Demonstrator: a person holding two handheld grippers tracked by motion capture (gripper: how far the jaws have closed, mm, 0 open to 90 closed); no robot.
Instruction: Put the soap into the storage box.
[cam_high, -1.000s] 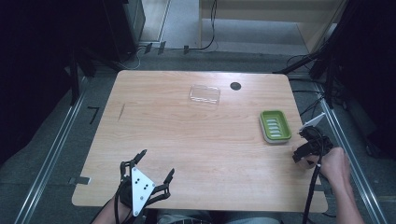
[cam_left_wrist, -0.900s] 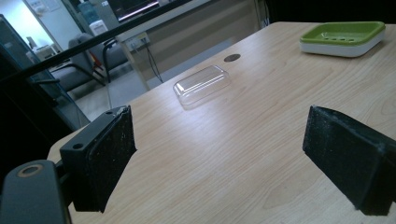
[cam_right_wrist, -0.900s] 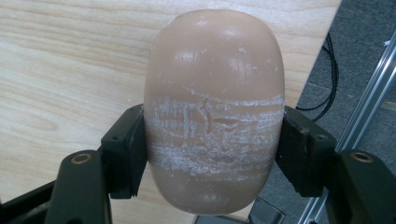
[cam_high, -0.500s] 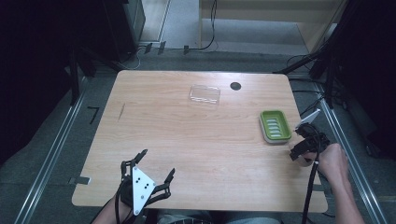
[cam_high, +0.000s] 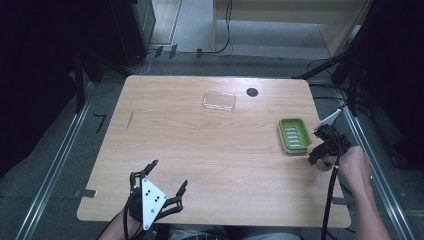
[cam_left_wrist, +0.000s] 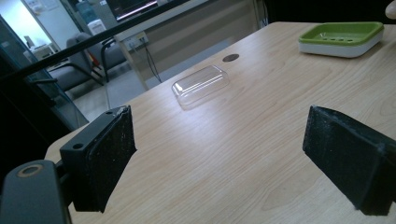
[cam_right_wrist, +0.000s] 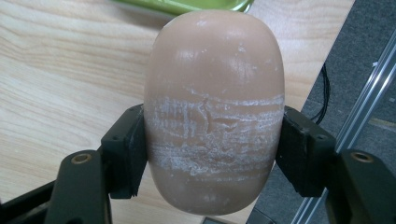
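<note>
Right gripper (cam_right_wrist: 212, 149) clamps soap bar (cam_right_wrist: 214, 107) across its width, just beside green soap dish (cam_high: 294, 135). Left gripper (cam_high: 162, 180) wide open, empty. Likely next: centre soap over dish, lower flat.

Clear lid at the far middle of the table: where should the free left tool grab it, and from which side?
Judging by its shape, take the clear lid across its short width, one jaw on each long side wall, coming from above. It lies dome-up and flat on the table, long and low with rounded corners. The left tool is open, wide enough to straddle it.
</note>
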